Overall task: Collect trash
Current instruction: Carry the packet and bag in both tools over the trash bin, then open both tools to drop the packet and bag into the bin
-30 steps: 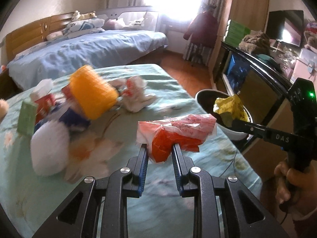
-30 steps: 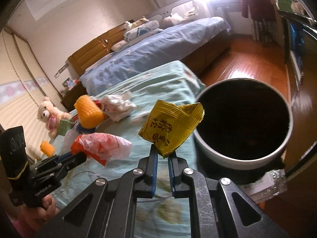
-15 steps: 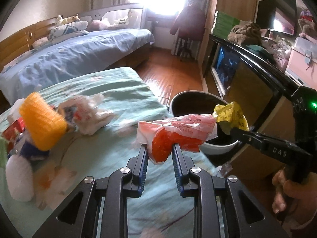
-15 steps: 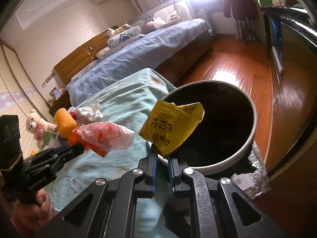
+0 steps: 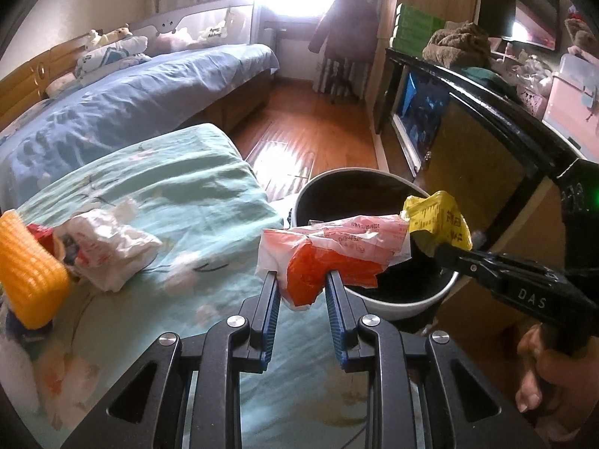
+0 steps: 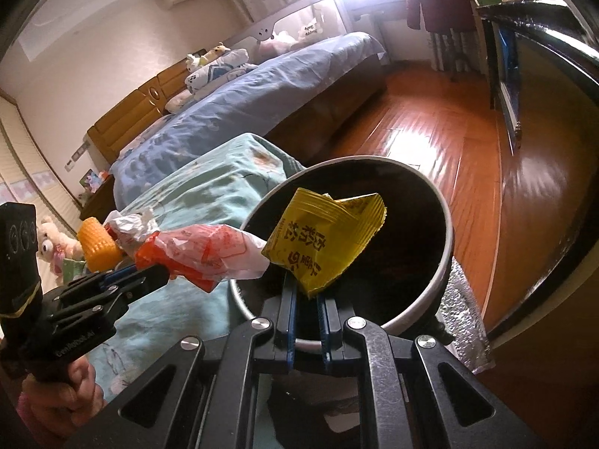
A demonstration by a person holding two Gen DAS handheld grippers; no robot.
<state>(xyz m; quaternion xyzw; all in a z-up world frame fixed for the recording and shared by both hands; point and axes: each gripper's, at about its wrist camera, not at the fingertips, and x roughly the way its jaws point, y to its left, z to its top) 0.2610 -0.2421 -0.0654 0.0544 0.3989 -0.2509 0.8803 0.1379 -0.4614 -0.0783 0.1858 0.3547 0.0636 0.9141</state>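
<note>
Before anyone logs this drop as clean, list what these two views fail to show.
- Bin contents: both views, the interior is too dark to read.
- Bin base: right wrist view, hidden behind the right gripper.
- Orange-and-white wrapper print: left wrist view, too small and crumpled.
- Items beside the yellow ribbed toy: left wrist view, blurred and cut off by the left edge.
- Yellow packet far side: turned away in the right wrist view.

Crinkled plastic wrapper [image 5: 329, 250]; glossy yellow foil packet [image 6: 329, 239]; glossy wood floor [image 6: 441, 138]; cloth bedspread [image 5: 179, 187].

Green bedspread [image 5: 157, 187] carries crumpled wrapper [image 5: 112, 239], yellow cup [image 5: 26, 269].
</note>
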